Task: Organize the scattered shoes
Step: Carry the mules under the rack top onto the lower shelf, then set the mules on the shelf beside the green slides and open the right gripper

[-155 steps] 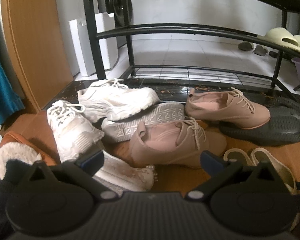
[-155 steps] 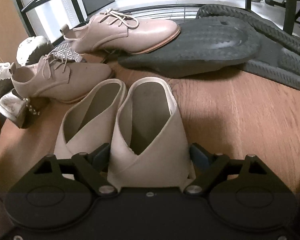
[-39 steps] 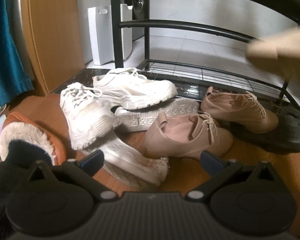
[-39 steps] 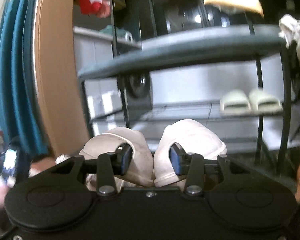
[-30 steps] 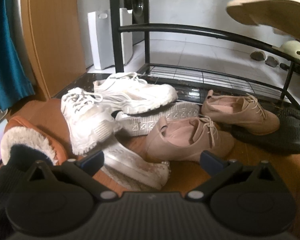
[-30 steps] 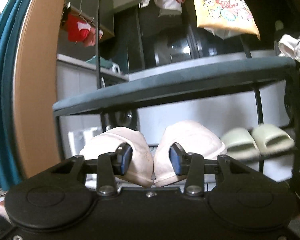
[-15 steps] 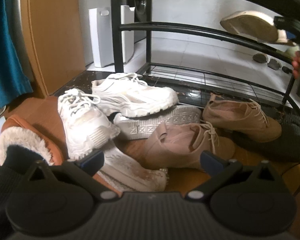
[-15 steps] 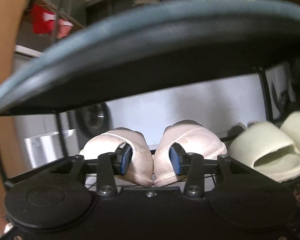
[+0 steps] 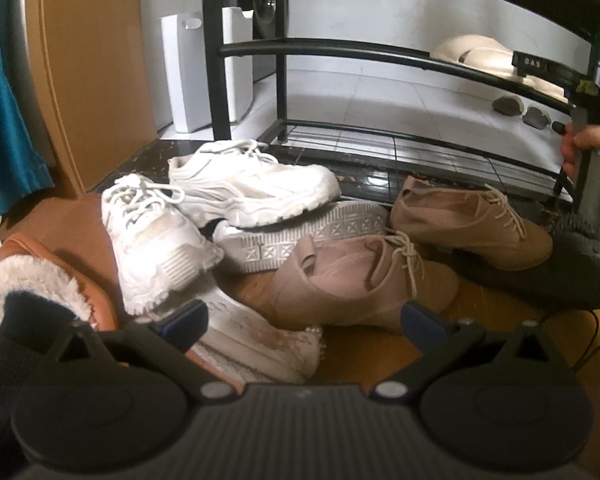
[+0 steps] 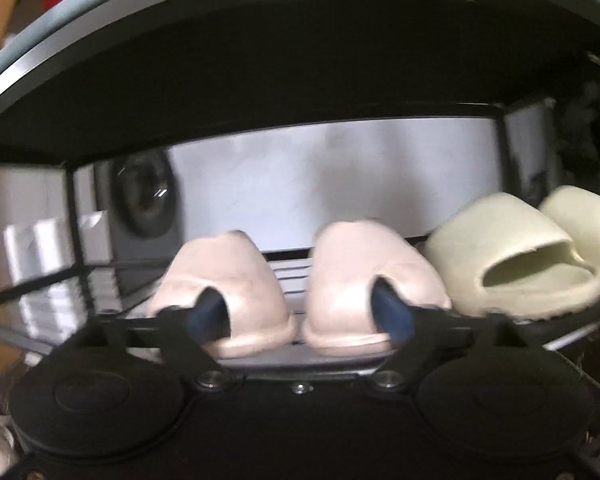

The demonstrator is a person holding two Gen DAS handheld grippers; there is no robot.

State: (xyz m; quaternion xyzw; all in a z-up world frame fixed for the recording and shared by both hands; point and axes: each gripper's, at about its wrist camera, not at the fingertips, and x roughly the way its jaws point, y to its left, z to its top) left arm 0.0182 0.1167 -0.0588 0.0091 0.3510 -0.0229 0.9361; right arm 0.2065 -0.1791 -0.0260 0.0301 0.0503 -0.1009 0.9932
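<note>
Right gripper [image 10: 300, 320] opening, fingers inside the two pink mules [image 10: 372, 280] on the rack shelf [image 10: 260, 360], near its front edge beside cream slides [image 10: 512, 264]; contact blurred. Left gripper [image 9: 302, 322] spread, empty, above floor shoes [image 9: 364, 284]; white sneakers [image 9: 252, 184] partly overlapped.

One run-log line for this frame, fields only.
right tongs: opening, beige mules on rack shelf | left tongs: open, empty | floor: white sneakers, tan lace-ups

Black rack shelf [image 10: 260, 360] being occupied by pink mules [image 10: 340, 280] beside cream slides [image 10: 512, 248]; floor [image 9: 480, 320] being littered with sneakers [image 9: 240, 184].
</note>
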